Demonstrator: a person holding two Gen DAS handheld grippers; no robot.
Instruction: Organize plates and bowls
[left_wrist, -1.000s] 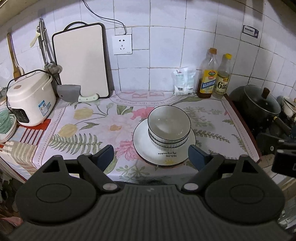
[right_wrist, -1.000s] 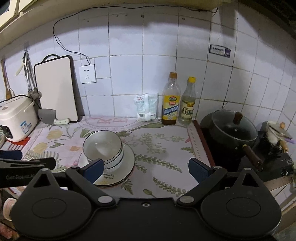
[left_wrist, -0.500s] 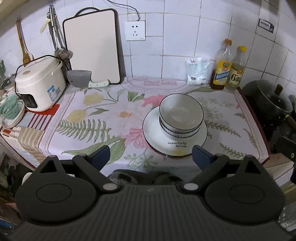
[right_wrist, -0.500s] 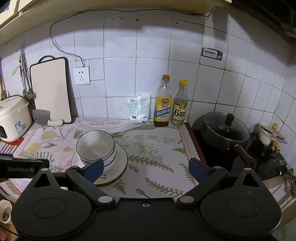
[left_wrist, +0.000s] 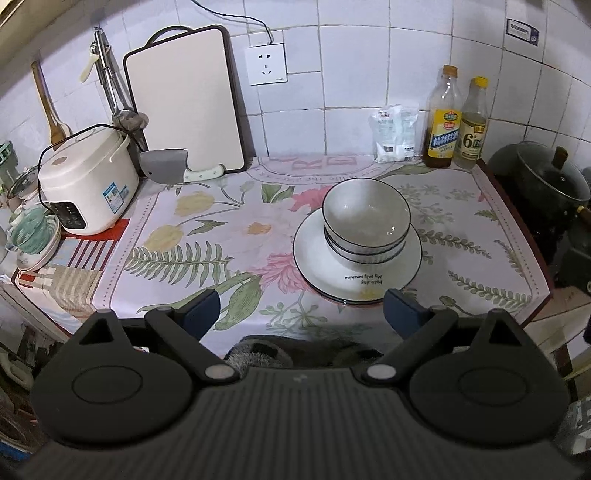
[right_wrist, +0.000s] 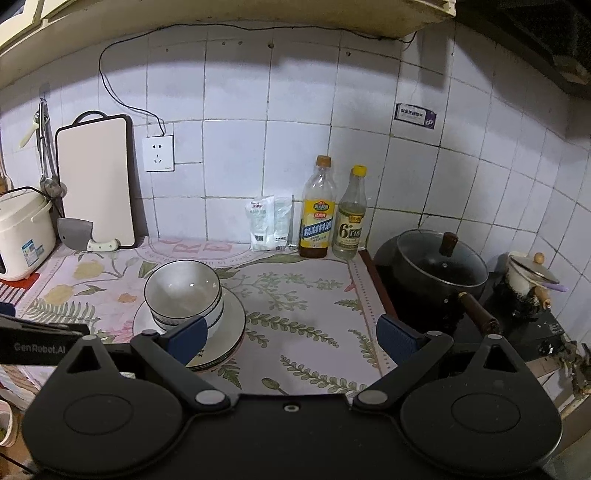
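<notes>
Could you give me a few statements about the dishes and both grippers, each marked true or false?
1. The bowls are stacked on the plates. True.
2. The left gripper grips a bowl. False: it is open, holding nothing, short of the plates.
3. The cleaver lies on the plates. False: it leans at the foot of the cutting board.
4. The right gripper is open and holds nothing. True.
5. The two bottles stand beside the rice cooker. False: they stand at the back wall near the black pot.
</notes>
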